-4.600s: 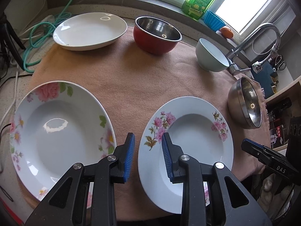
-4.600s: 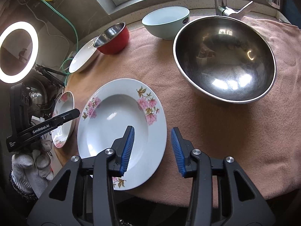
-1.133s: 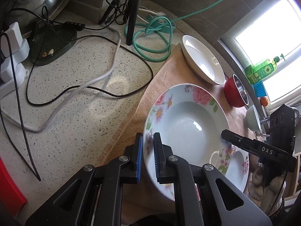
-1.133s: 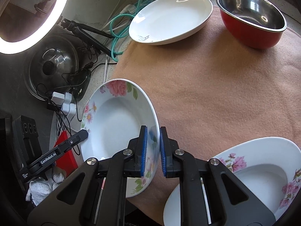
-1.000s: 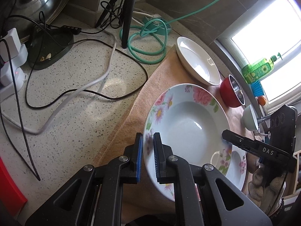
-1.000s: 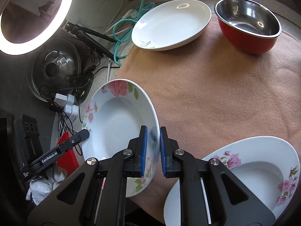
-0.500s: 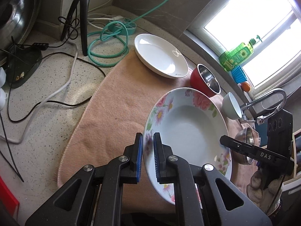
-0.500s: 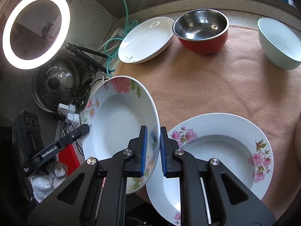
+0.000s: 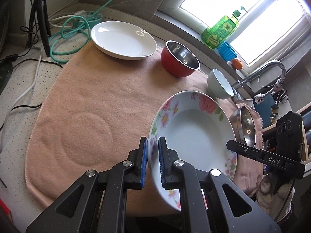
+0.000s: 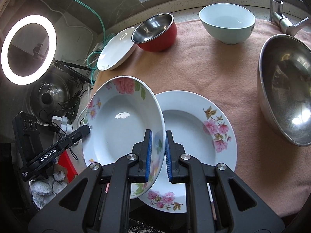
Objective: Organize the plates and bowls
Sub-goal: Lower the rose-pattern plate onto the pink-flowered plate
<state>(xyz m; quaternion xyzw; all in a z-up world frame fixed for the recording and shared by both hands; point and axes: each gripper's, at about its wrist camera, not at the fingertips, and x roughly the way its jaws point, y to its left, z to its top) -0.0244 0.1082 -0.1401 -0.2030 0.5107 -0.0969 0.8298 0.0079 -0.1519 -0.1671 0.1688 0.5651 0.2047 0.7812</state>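
Both grippers are shut on opposite rims of one large floral plate [image 9: 194, 134] and hold it in the air, tilted. My left gripper [image 9: 153, 164] pinches its left rim. My right gripper [image 10: 157, 154] pinches its right rim; the plate [image 10: 120, 124] overlaps the left edge of a second floral plate [image 10: 196, 136] that lies flat on the pink cloth [image 10: 204, 68]. At the back stand a plain white plate [image 9: 122, 38], a red steel-lined bowl [image 9: 179, 61] and a pale green bowl [image 9: 219, 85]. A big steel bowl [image 10: 285, 89] sits at the right.
A round dent in the cloth [image 9: 85, 136] marks the bare left part. Cables and a green hose [image 9: 66, 33] lie left of the cloth beside a tripod [image 9: 38, 13]. A tap [image 9: 260, 73], soap bottle [image 9: 221, 31] and window ledge are behind. A ring light [image 10: 29, 48] stands far left.
Both grippers have carried the large floral plate rightwards, off the cloth's left part and over toward the second floral plate. Both stay shut on it.
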